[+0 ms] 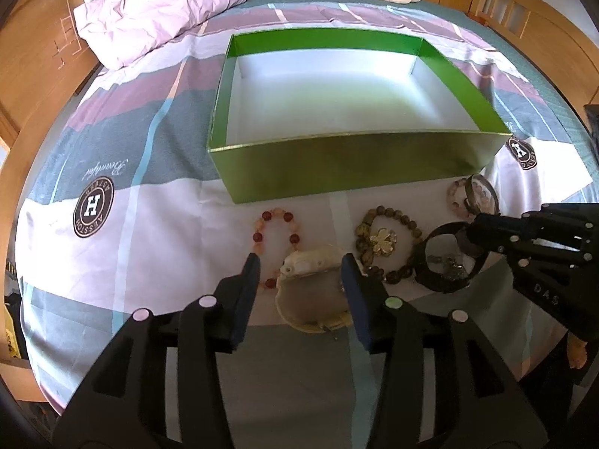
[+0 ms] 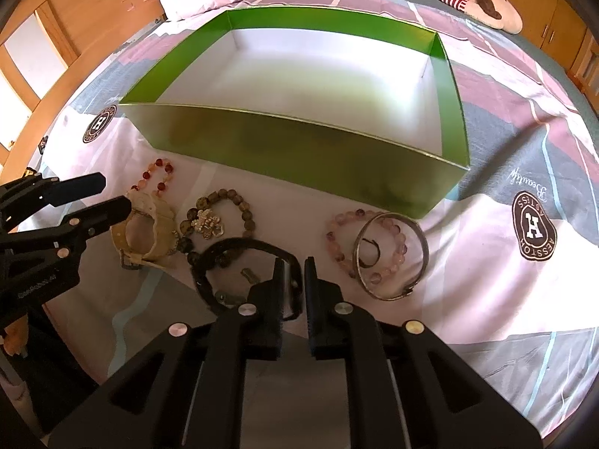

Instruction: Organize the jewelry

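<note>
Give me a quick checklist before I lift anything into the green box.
1. Green box has nothing in it: ok.
2. Right claw shut on the black bracelet: ok.
3. Left claw open, pads off the cream bracelet: not ok.
4. Black bracelet free of the olive bead bracelet: cannot tell.
5. Silver bangle and pink bead bracelet clear of both claws: ok.
</note>
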The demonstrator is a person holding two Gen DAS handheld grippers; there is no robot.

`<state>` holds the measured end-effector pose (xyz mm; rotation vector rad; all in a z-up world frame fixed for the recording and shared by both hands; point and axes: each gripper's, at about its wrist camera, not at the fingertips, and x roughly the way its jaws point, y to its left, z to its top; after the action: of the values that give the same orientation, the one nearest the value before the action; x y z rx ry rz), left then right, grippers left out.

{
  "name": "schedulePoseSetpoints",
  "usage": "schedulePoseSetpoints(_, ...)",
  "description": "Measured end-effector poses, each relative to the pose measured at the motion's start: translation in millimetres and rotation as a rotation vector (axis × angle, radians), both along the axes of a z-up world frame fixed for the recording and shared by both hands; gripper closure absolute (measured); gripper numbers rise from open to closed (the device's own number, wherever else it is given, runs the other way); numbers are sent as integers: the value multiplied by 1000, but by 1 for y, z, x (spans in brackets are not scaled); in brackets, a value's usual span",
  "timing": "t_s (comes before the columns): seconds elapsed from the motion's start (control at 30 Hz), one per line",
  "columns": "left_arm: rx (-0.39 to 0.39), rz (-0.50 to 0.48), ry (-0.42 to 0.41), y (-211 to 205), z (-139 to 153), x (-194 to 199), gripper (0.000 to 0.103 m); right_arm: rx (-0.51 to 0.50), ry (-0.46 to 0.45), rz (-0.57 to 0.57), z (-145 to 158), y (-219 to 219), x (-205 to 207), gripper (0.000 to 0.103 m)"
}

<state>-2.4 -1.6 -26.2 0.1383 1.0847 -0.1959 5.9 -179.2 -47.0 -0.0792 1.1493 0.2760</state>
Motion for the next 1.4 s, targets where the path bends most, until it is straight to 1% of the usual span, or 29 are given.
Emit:
schedulePoseSetpoints(0.27,28,-10,43,-6,-14,1,57,-19,6,14,-8,6,-1,93)
schedulePoseSetpoints(0.37,39,-14,59,-8,-19,1,61,-26,3,17,-9,7,-1,93)
schedulePoseSetpoints(0.4,47,-14,59,-9,-20,1,64,-27,3,18,-9,8,-1,93)
schedulePoseSetpoints(0.47,67,-8,56,-9,-21,1,73,-28,1,18,-9,8,-2,93)
schedulePoseSetpoints(0.5,70,-2,59,-8,-22,2,80,-28,-1,19,-9,8,-2,93)
schedulePoseSetpoints(0.53,67,3,66,-6,-22,2,83,-31,-4,22,-8,8,-2,93)
schedulePoseSetpoints(0.7,67,12,65,-4,-21,3,90,-31,-29,24,-4,10,-4,95)
schedulePoseSetpoints(0.93,49,18,52,-1,-14,3,97,0,-48,6,4,3,-3,95)
schedulePoseSetpoints(1.17,10,53,46,12,-5,6,101,13,-35,-16,2,-2,-1,95)
schedulePoseSetpoints(1.23,-5,62,53,17,-4,7,102,12,-38,-20,3,-3,-1,95)
schedulePoseSetpoints(1.4,-91,104,86,39,-1,14,102,23,-32,-25,3,-6,0,95)
